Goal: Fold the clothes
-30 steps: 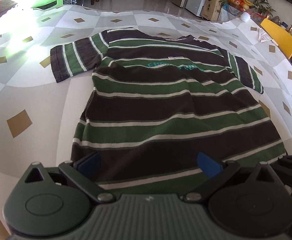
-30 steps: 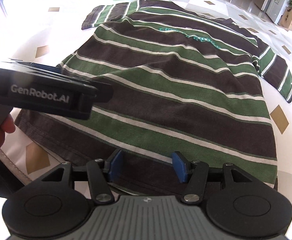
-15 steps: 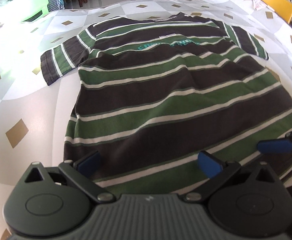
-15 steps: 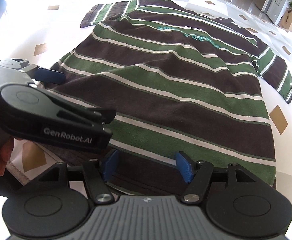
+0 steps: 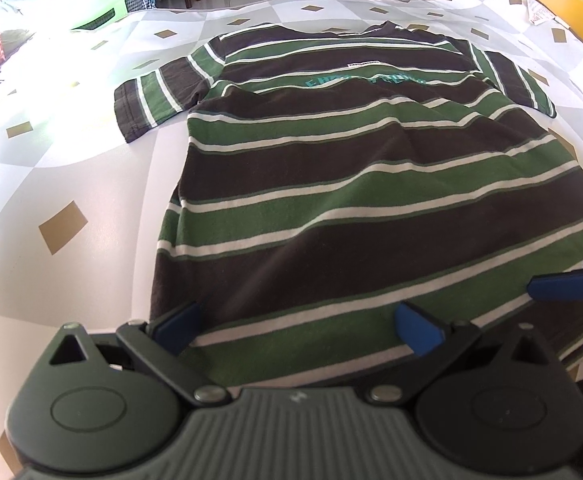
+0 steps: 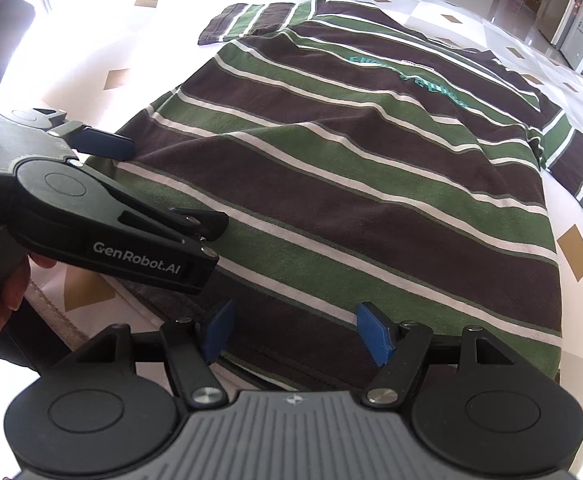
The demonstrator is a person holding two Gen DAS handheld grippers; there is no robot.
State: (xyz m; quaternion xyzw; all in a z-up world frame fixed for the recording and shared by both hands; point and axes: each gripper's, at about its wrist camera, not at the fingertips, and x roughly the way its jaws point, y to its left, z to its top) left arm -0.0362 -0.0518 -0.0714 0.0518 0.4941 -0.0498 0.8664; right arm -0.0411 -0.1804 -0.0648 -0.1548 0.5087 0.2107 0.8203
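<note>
Striped T-shirt (image 5: 371, 208) is lying flat and spread out on the table (image 5: 63, 184), collar at the far end, hem toward me at the near edge. Both short sleeves are sticking out sideways. The brown, green and white stripes are running across it, with teal lettering on the chest.

I'm holding my left gripper (image 5: 297, 326) tilted down over the hem with its jaws wide apart. The blue pads are sitting one near the shirt's left side edge, one further in, and nothing is pinched between them. In the right wrist view my left gripper (image 6: 103, 208) is showing side-on at the shirt's left edge.

My right gripper (image 6: 297, 334) is over the hem too, nearer the other corner. Its jaws have just been opening and are standing apart with hem fabric lying under the gap, pads not pressing on it. One right-gripper pad (image 5: 563, 286) is poking in at the right edge of the left wrist view.
</note>
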